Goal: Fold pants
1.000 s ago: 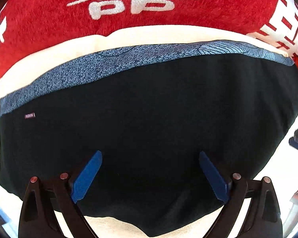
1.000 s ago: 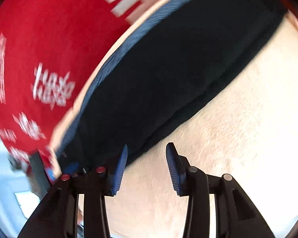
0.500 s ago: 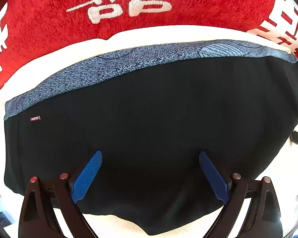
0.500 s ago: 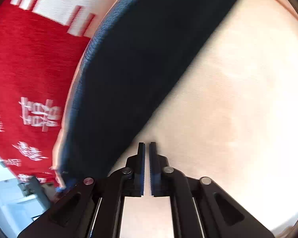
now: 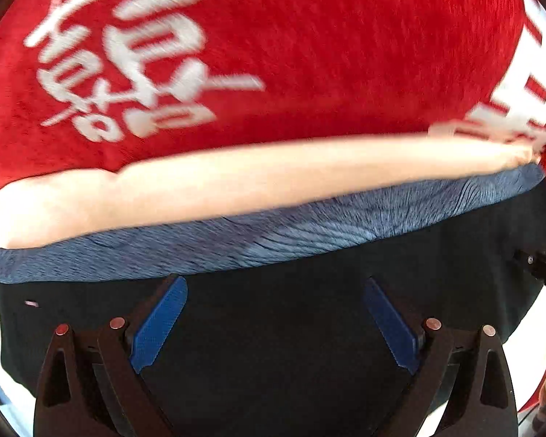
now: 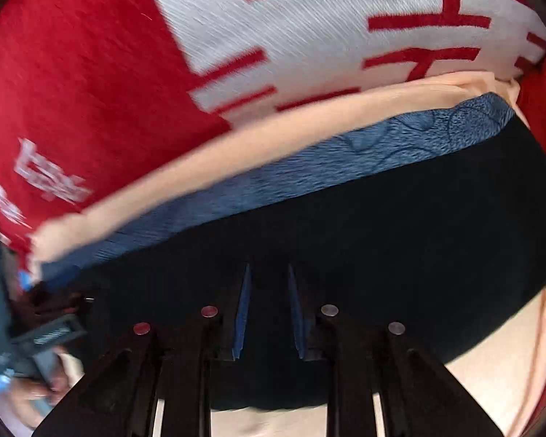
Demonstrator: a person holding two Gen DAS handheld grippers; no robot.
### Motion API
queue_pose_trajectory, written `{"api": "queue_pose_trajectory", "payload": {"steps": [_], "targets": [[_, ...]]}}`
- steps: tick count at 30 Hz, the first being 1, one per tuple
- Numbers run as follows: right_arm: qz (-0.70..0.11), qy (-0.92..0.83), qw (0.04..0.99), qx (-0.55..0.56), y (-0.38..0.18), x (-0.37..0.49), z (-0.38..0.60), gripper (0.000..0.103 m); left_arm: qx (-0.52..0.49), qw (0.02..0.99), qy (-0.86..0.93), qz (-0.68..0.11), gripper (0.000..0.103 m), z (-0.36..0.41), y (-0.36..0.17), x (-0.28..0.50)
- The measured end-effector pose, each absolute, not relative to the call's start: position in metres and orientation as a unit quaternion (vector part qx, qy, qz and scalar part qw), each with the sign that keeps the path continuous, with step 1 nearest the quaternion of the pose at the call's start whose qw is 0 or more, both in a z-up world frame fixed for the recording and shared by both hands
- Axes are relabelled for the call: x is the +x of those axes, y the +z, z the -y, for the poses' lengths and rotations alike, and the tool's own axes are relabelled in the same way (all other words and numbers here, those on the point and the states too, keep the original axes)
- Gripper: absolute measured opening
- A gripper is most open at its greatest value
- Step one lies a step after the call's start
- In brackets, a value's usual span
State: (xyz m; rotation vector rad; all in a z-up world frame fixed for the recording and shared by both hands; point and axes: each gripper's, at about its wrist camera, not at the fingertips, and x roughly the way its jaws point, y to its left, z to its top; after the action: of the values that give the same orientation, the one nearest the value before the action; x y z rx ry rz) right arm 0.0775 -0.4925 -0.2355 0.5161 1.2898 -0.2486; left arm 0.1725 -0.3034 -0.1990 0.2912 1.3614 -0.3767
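I am holding both tools over the pants (image 5: 309, 327), which are lying as a compact dark block on a cream cloth (image 5: 236, 182), with a red blanket (image 5: 327, 54) beyond. The blue patterned waistband (image 5: 273, 244) is running along the far edge. Judging by the tidy rectangular outline, the folding is looking mostly done; what is left is probably a last fold or a smoothing pass, though motion blur is making the layers hard to count.

My left gripper (image 5: 275, 324) is hovering with its blue pads (image 5: 158, 327) spread wide, gripping nothing. My right gripper (image 6: 267, 309) is standing with its fingers a narrow gap apart above the dark fabric, and I am seeing no cloth pinched between them.

A tiny label (image 5: 31, 303) is sitting on the pants near the left edge, too small and smeared to read. The blanket is carrying large white characters (image 5: 127, 73), which I am taking to be Chinese-style lettering; I cannot make them out.
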Motion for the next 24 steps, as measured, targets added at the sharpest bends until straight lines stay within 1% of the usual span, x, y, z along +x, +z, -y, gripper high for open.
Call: {"api": "queue_pose_trajectory", "payload": {"steps": [2, 4, 7, 8, 10, 11, 12, 15, 16, 17, 18, 19, 23, 24], "targets": [[-0.583, -0.142, 0.770, 0.217, -0.232, 0.061, 0.508, 0.018, 0.153, 0.745, -0.171, -0.626, 0.099, 0.305, -0.210, 0.164], [-0.579, -0.195, 0.765, 0.204, -0.226, 0.035, 0.537, 0.018, 0.149, 0.758, -0.175, -0.611, 0.099, 0.302, -0.211, 0.157], [-0.566, -0.265, 0.749, 0.220, -0.214, -0.005, 0.581, 0.020, 0.153, 0.758, -0.168, -0.611, 0.102, 0.299, -0.212, 0.155], [-0.553, -0.279, 0.748, 0.239, -0.207, -0.017, 0.591, 0.024, 0.153, 0.758, -0.164, -0.613, 0.102, 0.300, -0.213, 0.156], [-0.520, -0.291, 0.745, 0.300, -0.197, -0.042, 0.607, 0.030, 0.161, 0.758, -0.159, -0.612, 0.102, 0.302, -0.215, 0.156], [-0.512, -0.301, 0.737, 0.321, -0.196, -0.051, 0.612, 0.042, 0.168, 0.759, -0.158, -0.609, 0.102, 0.304, -0.216, 0.156], [-0.512, -0.308, 0.730, 0.331, -0.199, -0.057, 0.616, 0.047, 0.172, 0.759, -0.157, -0.608, 0.102, 0.306, -0.216, 0.157], [-0.508, -0.315, 0.719, 0.354, -0.210, -0.061, 0.627, 0.047, 0.184, 0.760, -0.151, -0.605, 0.102, 0.323, -0.211, 0.153], [-0.505, -0.316, 0.714, 0.368, -0.215, -0.062, 0.631, 0.046, 0.186, 0.760, -0.149, -0.605, 0.102, 0.326, -0.211, 0.152], [-0.502, -0.314, 0.709, 0.382, -0.219, -0.060, 0.635, 0.032, 0.189, 0.760, -0.147, -0.604, 0.102, 0.329, -0.211, 0.152], [-0.497, -0.306, 0.707, 0.400, -0.223, -0.062, 0.639, 0.011, 0.189, 0.761, -0.144, -0.604, 0.102, 0.332, -0.209, 0.148], [-0.495, -0.299, 0.708, 0.405, -0.225, -0.065, 0.639, 0.011, 0.187, 0.762, -0.141, -0.604, 0.102, 0.333, -0.209, 0.148], [-0.523, -0.293, 0.719, 0.353, -0.227, -0.070, 0.626, 0.011, 0.147, 0.756, -0.131, -0.625, 0.102, 0.331, -0.213, 0.153], [-0.525, -0.293, 0.721, 0.343, -0.226, -0.071, 0.625, 0.017, 0.139, 0.753, -0.130, -0.630, 0.102, 0.330, -0.213, 0.155]]}}
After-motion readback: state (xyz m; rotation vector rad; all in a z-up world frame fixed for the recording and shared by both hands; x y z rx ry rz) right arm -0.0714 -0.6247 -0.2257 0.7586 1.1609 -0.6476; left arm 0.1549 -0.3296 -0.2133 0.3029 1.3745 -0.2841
